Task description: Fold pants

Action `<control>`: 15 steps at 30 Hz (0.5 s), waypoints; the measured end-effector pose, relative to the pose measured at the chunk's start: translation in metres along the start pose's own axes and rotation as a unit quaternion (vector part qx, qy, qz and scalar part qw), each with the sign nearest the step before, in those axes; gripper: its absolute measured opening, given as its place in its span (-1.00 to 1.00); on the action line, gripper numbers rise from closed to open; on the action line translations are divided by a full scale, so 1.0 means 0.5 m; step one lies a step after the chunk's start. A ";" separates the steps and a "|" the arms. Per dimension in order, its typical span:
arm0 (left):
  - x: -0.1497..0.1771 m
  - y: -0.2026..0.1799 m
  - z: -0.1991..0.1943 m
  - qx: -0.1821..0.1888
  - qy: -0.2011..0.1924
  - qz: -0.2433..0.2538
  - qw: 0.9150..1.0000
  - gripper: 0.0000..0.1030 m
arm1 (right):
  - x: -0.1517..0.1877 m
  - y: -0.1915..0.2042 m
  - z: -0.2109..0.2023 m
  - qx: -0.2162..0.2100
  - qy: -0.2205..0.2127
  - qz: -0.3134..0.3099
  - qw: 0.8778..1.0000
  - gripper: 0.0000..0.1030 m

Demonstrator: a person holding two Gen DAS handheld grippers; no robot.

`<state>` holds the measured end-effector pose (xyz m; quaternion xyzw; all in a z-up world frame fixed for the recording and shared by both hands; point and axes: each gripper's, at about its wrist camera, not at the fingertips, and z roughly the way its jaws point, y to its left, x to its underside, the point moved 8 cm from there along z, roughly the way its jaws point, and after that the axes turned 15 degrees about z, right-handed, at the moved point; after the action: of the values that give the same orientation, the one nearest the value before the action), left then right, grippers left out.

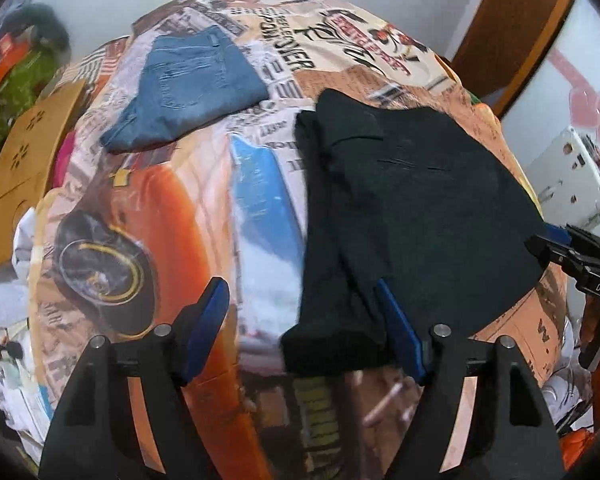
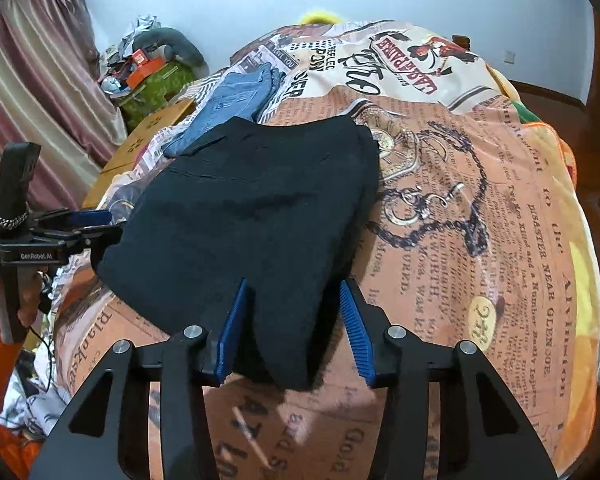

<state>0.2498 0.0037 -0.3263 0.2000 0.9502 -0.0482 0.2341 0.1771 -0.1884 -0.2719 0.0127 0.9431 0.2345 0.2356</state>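
Observation:
Black pants lie folded flat on the printed bed cover. In the left wrist view my left gripper is open over the near edge. A narrow folded end of the pants lies between its blue pads, close to the right fingertip. In the right wrist view my right gripper straddles the near corner of the black pants, which fills most of the gap, but the pads do not clamp it. Each gripper shows at the edge of the other view: the right gripper and the left gripper.
Folded blue jeans lie farther back on the bed. A cardboard box stands beside the bed on the left, with clutter and a curtain behind it. A white device sits off the right side.

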 end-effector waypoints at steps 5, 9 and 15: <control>-0.008 0.057 -0.024 -0.062 0.006 -0.005 0.998 0.44 | -0.015 -0.013 -0.030 0.015 -0.015 0.004 1.000 -0.16; -0.065 0.071 -0.036 -0.045 -0.019 -0.017 0.999 0.44 | -0.057 -0.026 -0.040 0.019 -0.031 0.021 0.999 -0.16; -0.180 0.024 0.018 0.012 -0.033 0.014 0.999 0.44 | -0.138 -0.012 -0.014 0.009 -0.052 0.012 0.999 -0.16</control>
<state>0.3313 -0.0193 -0.2925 0.2147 0.9383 -0.0628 0.2636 0.2355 -0.2058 -0.2388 0.0379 0.9314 0.2279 0.2811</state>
